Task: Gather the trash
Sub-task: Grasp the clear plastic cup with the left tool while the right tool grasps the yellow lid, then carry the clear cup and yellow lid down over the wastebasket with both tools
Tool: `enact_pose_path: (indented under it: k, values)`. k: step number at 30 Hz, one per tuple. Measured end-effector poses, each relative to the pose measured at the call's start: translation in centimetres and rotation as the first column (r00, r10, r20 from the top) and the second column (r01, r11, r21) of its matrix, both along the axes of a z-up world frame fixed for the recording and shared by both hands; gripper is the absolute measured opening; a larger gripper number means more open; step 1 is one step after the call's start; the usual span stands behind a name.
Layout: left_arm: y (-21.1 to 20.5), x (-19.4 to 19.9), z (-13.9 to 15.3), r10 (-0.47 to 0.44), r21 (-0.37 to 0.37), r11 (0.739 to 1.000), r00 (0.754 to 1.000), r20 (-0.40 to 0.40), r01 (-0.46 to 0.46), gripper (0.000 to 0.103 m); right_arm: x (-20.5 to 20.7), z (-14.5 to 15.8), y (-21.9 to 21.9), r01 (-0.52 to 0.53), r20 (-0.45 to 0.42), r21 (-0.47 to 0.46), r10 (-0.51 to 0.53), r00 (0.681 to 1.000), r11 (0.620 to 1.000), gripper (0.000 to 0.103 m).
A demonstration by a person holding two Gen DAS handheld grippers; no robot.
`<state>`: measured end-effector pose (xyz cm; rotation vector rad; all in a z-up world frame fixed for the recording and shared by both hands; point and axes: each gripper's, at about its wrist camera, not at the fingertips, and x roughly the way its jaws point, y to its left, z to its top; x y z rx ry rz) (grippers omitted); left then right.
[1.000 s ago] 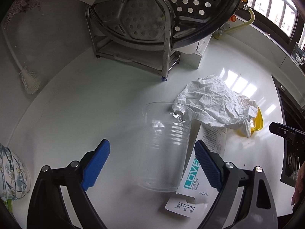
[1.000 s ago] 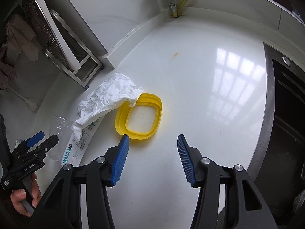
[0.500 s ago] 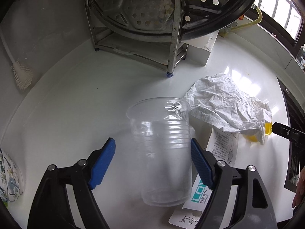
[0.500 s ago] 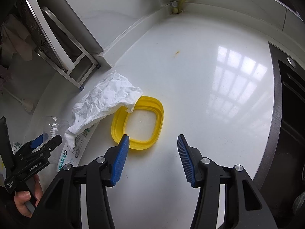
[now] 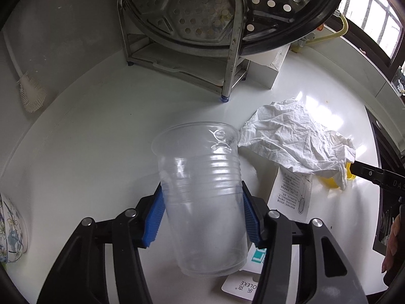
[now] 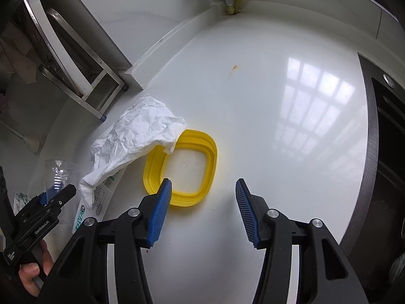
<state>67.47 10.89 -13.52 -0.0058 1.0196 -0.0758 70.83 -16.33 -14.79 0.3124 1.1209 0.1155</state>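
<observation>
My left gripper (image 5: 202, 210) is shut on a clear plastic cup (image 5: 202, 192), its blue pads pressing both sides of the cup; the cup also shows at the left of the right wrist view (image 6: 59, 174). A crumpled white tissue (image 5: 296, 139) lies to the right of the cup, draped over a printed paper package (image 5: 291, 192) and a yellow lid (image 6: 187, 169). My right gripper (image 6: 203, 190) is open and empty, just in front of the yellow lid, with its left pad over the lid's near rim.
A steel rack (image 5: 227, 58) with a perforated pan stands at the back. A white box (image 5: 273, 63) sits beside it. A brush (image 5: 30, 88) hangs at the left wall. A patterned bowl (image 5: 10, 225) is at far left. A black cooktop (image 6: 387, 139) borders the counter on the right.
My left gripper moved forward around the cup and closed on it. My right gripper edged closer to the yellow lid and stayed open.
</observation>
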Motion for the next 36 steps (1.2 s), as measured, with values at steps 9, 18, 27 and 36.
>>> enact_pose_path:
  k: [9, 18, 27, 36]
  values:
    - [0.3, -1.6, 2.0, 0.015, -0.006, 1.0, 1.0, 0.019, -0.015, 0.054, 1.1, -0.5, 0.8, -0.017, 0.002, -0.042, 0.017, 1.0, 0.999, 0.021]
    - [-0.2, -3.3, 3.7, 0.012, 0.003, 1.0, 0.999, 0.032, -0.012, 0.054, -0.4, -0.1, -0.5, 0.003, 0.011, -0.012, -0.003, 1.0, 1.0, 0.003]
    - [-0.9, -6.0, 5.5, -0.004, -0.009, 1.0, 0.998, 0.06, 0.005, 0.054, -4.3, 2.2, -2.7, 0.027, 0.036, 0.026, -0.028, 0.999, 0.999, 0.003]
    - [-3.0, -9.8, 6.9, -0.044, -0.013, 0.999, 0.996, 0.081, 0.045, 0.054, -9.9, 5.2, -4.1, 0.03, 0.098, 0.041, -0.034, 0.995, 0.999, 0.003]
